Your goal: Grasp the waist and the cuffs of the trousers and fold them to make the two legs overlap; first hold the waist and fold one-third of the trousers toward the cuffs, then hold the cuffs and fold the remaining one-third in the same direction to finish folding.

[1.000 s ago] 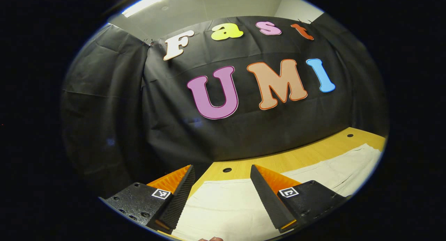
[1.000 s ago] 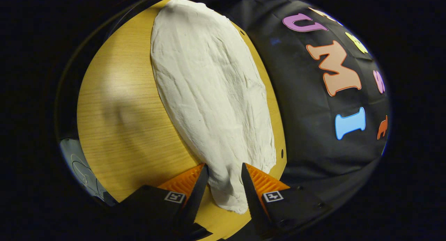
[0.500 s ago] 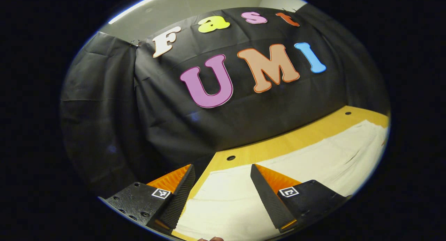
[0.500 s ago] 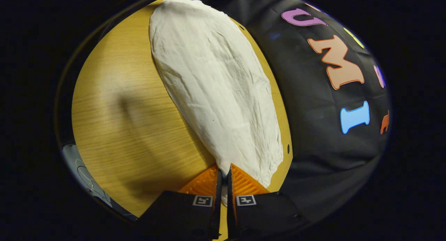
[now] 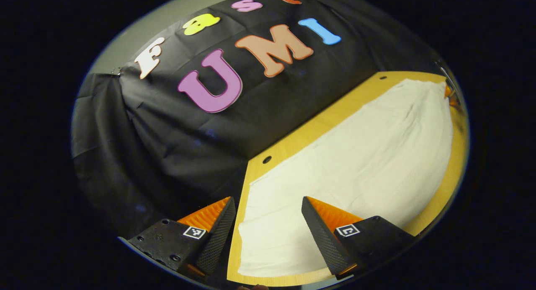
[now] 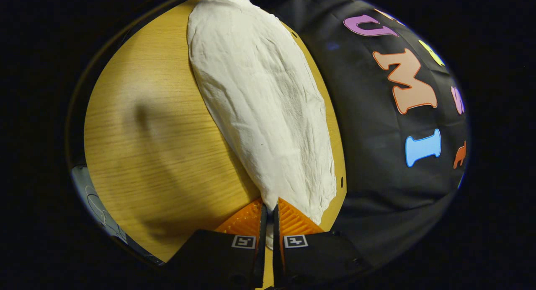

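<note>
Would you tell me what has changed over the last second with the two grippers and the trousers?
The right gripper closed on the near end of the white trousers, having been open around it. The left gripper tipped down toward the trousers' other end, still open. The trousers stayed flat on the wooden table.

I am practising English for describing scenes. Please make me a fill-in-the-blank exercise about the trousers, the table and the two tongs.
1. The right tongs are ____ on the trousers.
2. The left tongs are ____, above the trousers.
3. The trousers lie on a ____ table.

Missing words: shut; open; wooden
</note>
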Demonstrator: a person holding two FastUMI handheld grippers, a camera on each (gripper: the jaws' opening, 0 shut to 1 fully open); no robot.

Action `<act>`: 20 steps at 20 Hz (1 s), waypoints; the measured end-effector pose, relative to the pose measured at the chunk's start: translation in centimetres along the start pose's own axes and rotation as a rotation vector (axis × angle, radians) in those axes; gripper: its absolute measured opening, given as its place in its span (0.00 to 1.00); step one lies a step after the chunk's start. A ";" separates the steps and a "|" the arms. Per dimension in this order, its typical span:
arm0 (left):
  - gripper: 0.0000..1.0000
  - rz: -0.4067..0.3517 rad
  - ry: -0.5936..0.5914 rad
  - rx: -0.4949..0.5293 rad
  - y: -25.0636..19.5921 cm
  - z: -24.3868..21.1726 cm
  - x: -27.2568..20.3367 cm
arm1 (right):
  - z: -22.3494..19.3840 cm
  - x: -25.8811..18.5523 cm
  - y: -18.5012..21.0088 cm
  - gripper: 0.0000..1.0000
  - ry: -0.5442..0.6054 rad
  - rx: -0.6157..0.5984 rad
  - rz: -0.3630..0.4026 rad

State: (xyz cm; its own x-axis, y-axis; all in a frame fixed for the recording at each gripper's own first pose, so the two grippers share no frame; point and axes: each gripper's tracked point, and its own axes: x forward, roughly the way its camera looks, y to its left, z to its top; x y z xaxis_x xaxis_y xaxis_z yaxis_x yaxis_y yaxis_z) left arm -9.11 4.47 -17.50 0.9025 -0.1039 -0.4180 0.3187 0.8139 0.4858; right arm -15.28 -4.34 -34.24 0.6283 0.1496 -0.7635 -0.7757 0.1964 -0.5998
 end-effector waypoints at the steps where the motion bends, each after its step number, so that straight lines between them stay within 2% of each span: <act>1: 0.97 -0.021 0.008 0.025 -0.5 -0.7 -0.3 | 0.0 0.0 0.0 0.07 0.001 0.000 -0.002; 2: 1.00 -0.044 0.014 0.043 -0.9 -1.2 -0.6 | 0.0 0.0 0.0 0.07 0.002 0.001 -0.002; 3: 0.96 -0.069 0.024 0.063 -1.6 -1.8 -0.9 | 0.0 0.0 0.0 0.07 0.002 0.004 -0.003; 5: 0.96 -0.112 0.045 0.107 -2.6 -3.2 -1.3 | -0.1 0.1 0.0 0.10 0.000 0.004 -0.003; 11: 0.97 -0.230 0.122 0.271 -4.3 -7.2 -1.2 | 0.0 0.0 0.0 0.10 -0.003 0.002 -0.013; 13: 0.97 -0.278 0.141 0.358 -5.1 -8.6 -1.3 | 0.0 -0.1 0.0 0.07 -0.005 0.000 -0.017; 16: 0.97 -0.373 0.173 0.503 -6.0 -11.3 -2.8 | 0.1 -0.1 -0.1 0.10 -0.007 0.004 -0.022; 17: 0.97 -0.397 0.181 0.526 -6.3 -12.0 -2.8 | 0.0 0.0 -0.1 0.07 -0.006 0.007 -0.025; 20: 0.96 -0.426 0.193 0.571 -6.7 -12.5 -2.6 | 0.1 0.0 -0.1 0.10 -0.006 0.012 -0.035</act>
State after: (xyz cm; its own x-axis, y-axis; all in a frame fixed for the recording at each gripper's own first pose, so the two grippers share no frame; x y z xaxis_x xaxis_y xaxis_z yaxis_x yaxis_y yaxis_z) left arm -17.23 6.48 -29.23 0.6163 -0.1995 -0.7618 0.7791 0.2955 0.5528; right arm -15.20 -4.31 -34.12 0.6551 0.1485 -0.7408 -0.7527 0.2129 -0.6230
